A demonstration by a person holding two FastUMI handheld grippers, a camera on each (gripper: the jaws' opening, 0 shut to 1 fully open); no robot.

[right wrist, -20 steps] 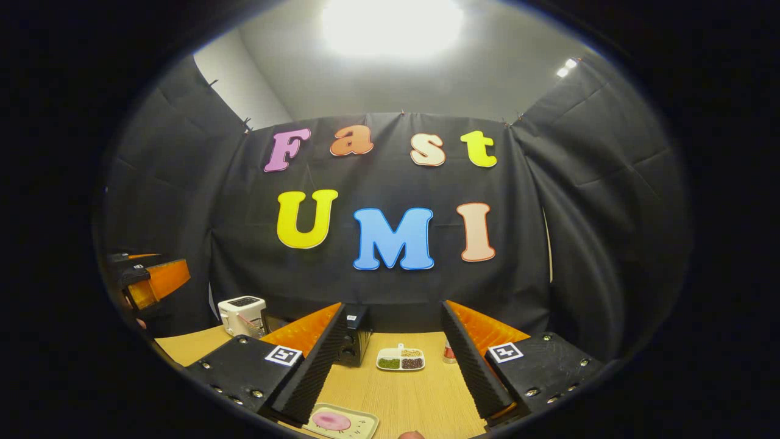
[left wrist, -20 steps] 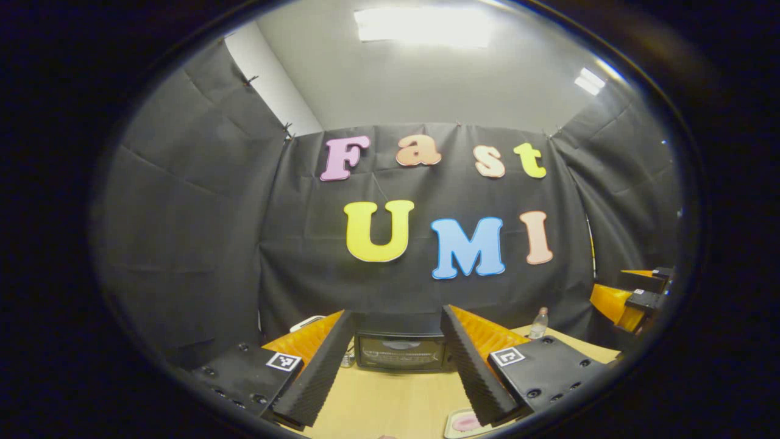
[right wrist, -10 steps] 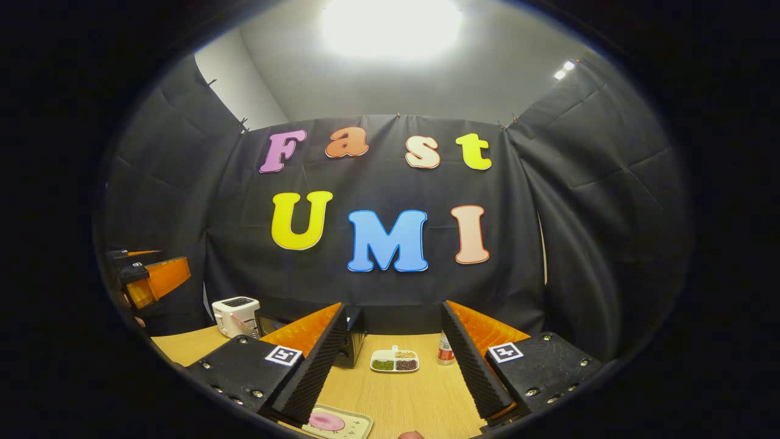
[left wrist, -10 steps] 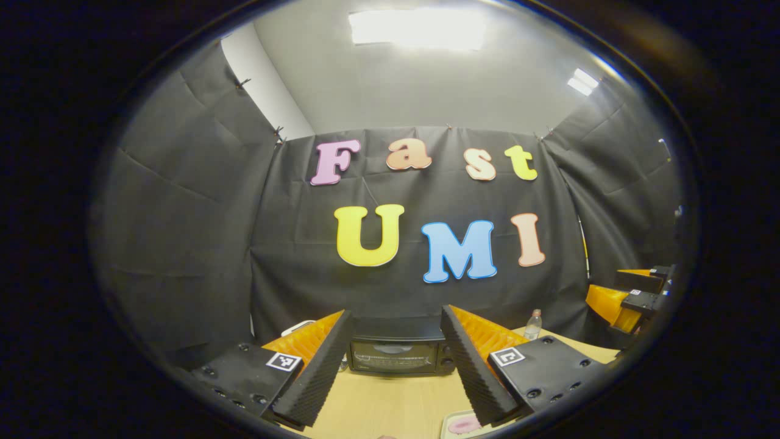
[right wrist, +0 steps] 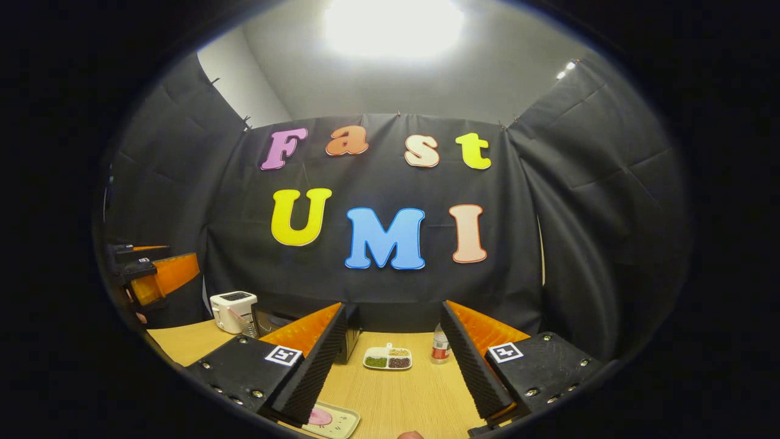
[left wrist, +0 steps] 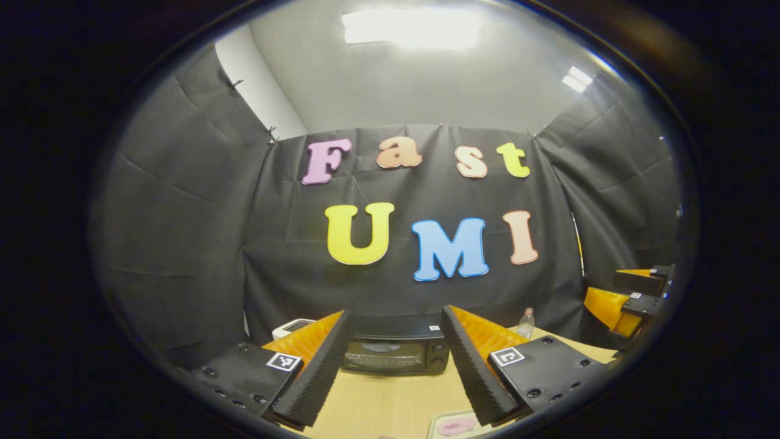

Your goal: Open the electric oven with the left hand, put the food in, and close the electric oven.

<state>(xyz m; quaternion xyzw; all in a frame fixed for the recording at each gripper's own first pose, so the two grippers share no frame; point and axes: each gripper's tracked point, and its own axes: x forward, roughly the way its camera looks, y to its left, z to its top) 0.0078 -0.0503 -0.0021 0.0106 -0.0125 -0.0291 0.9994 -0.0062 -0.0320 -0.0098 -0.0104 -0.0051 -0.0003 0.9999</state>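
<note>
- Both sets of jaws stand wide apart with nothing between them: my left gripper (left wrist: 395,366) frames the oven, and my right gripper (right wrist: 393,366) looks down the table with its fingers spread just as far.
- Over the last second the left gripper view has swung slightly, so the electric oven (left wrist: 395,355) has slid a touch toward the left finger, and more of its front now shows, the knobs on the right side included.
- Its door looks shut, and I am well short of it; I can't make out the handle clearly from here.
- On the right, the divided dish (right wrist: 387,358) and the small bottle (right wrist: 437,346) have drifted left, and the white toaster (right wrist: 233,311) sits further into view.
- The food, a pink piece on a tray (right wrist: 332,419), lies low on the table (right wrist: 402,396), just beside my right gripper's left finger; I also see it at the bottom of the left gripper view.
- My reading: I'm lining up on the oven, nothing is grasped, and opening the door comes first.
</note>
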